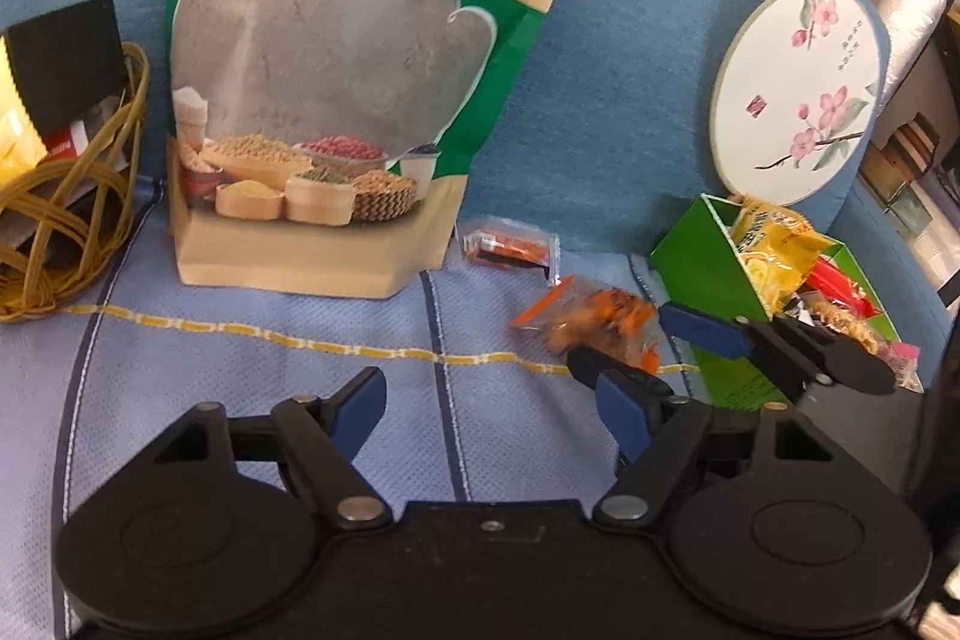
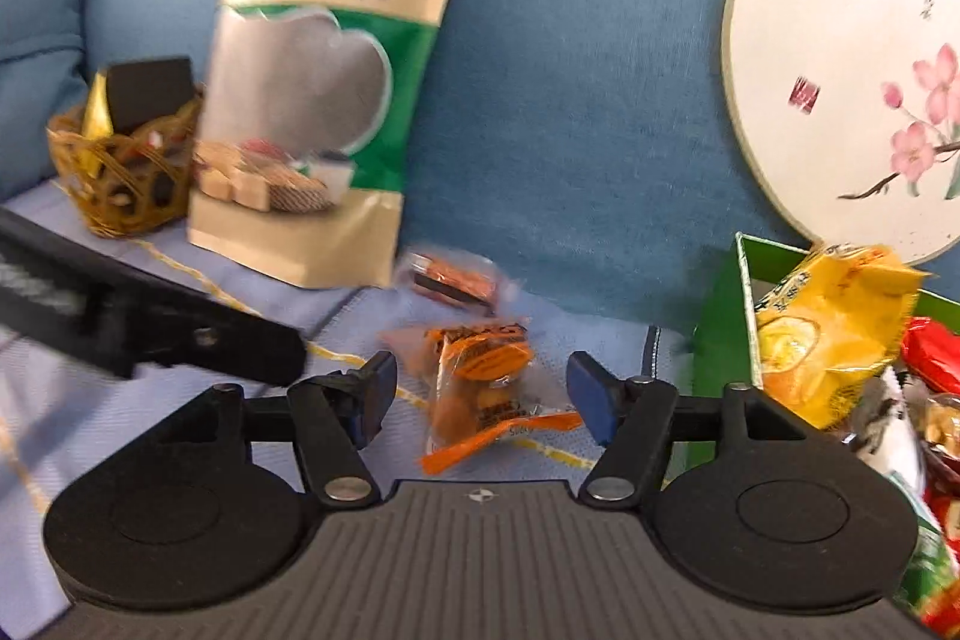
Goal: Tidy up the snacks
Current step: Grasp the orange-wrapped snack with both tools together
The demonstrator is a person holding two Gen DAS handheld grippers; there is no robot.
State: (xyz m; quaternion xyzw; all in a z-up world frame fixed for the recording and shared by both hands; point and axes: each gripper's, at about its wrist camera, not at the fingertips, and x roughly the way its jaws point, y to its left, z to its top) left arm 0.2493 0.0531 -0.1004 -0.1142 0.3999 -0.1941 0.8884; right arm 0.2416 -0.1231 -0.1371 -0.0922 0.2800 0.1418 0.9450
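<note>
Orange-wrapped snack packet [image 2: 480,388] flat on pale blue woven mat [image 1: 270,376], lying squarely between the parted blue-padded fingers of right gripper [image 2: 480,391], neither pad touching the wrapper. Probably lined up that way so both pads can close on the packet's sides at once. Seen from the left wrist view, right gripper [image 1: 636,346] reaching in from beside the open green cardboard box [image 1: 708,268], packet [image 1: 594,325] just ahead of its tips.

Green box just right of the packet, already crammed with yellow crinkled snack bag [image 2: 834,334] and red wrappers [image 2: 933,352]; likely the collection point, hence the short carry. Second small packet, clear film with red-brown contents [image 1: 510,250], loose on the mat further back, near the blue sofa backrest [image 1: 630,70]; judged next in line.

Left gripper [image 1: 492,418] low over bare mat, fingers wide apart, holding nothing, kept off to the side, apparently to leave the right one room.

Tall kraft-and-green grain pouch [image 1: 324,100] leaning upright against the backrest; round white fan with pink blossoms [image 1: 798,82] propped behind the box; woven golden wire basket [image 1: 66,196] at far left with black card and yellow packets inside.
</note>
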